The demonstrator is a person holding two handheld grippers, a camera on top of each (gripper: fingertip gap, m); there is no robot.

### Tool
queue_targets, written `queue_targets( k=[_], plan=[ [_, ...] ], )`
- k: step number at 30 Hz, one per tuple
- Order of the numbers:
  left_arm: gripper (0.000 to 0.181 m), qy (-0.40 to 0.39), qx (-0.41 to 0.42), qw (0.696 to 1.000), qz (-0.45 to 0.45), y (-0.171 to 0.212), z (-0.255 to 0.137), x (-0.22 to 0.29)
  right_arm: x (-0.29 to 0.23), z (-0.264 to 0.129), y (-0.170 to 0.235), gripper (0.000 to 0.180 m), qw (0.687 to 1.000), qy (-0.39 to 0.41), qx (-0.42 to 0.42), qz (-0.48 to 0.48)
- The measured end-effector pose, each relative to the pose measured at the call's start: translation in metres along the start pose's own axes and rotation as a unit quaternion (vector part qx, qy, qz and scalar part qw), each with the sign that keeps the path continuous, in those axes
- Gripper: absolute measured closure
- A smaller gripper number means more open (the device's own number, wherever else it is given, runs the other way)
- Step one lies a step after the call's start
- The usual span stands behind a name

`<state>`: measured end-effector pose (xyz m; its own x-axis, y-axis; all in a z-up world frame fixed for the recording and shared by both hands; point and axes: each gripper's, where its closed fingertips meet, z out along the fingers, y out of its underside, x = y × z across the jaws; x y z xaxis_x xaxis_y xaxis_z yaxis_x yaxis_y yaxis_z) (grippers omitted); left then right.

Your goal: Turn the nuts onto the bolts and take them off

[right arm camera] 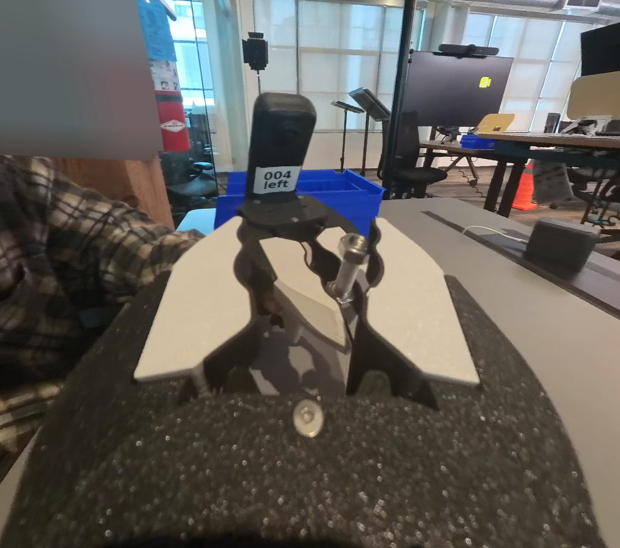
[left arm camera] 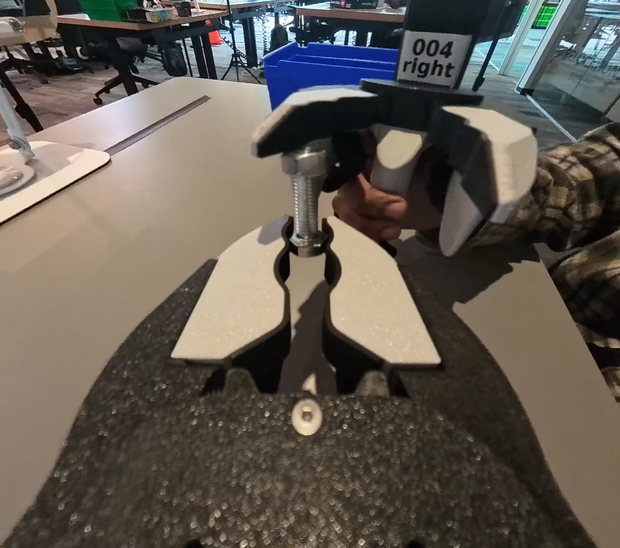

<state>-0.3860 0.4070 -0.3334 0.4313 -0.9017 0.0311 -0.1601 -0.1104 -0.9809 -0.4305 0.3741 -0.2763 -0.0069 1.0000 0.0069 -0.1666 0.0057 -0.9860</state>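
The left gripper [left arm camera: 306, 238] clamps the upright bolt [left arm camera: 304, 196] by its head, while the open right gripper [left arm camera: 355, 173] hovers over the nut [left arm camera: 302, 163].

Both grippers, left [left arm camera: 306, 238] and right [right arm camera: 310, 263], have white flat fingers [left arm camera: 241, 293] with wavy black inner edges, on speckled black bases with one pale screw [left arm camera: 306, 420]. Sleeves [left arm camera: 570, 193] are plaid.

Upright silver bolt [left arm camera: 304, 196], nut [left arm camera: 303, 162] atop.
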Motion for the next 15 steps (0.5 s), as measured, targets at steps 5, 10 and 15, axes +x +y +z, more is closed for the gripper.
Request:
queue_targets(
  k=[5, 10, 15],
  plan=[
    [0.166, 0.004, 0.002, 1.000, -0.009, 0.000, 0.000, 0.000, -0.001, 0.000, 0.001, 0.112, 1.000, 0.005, -0.008, -0.012],
    [0.166, 0.004, 0.007, 1.000, -0.008, -0.002, -0.001, 0.000, 0.001, -0.001, -0.002, 0.113, 1.000, 0.007, -0.006, -0.012],
    [0.166, 0.002, 0.010, 1.000, 0.000, -0.003, -0.001, 0.000, 0.005, -0.005, -0.009, 0.113, 1.000, 0.019, 0.009, -0.010]
  ],
)
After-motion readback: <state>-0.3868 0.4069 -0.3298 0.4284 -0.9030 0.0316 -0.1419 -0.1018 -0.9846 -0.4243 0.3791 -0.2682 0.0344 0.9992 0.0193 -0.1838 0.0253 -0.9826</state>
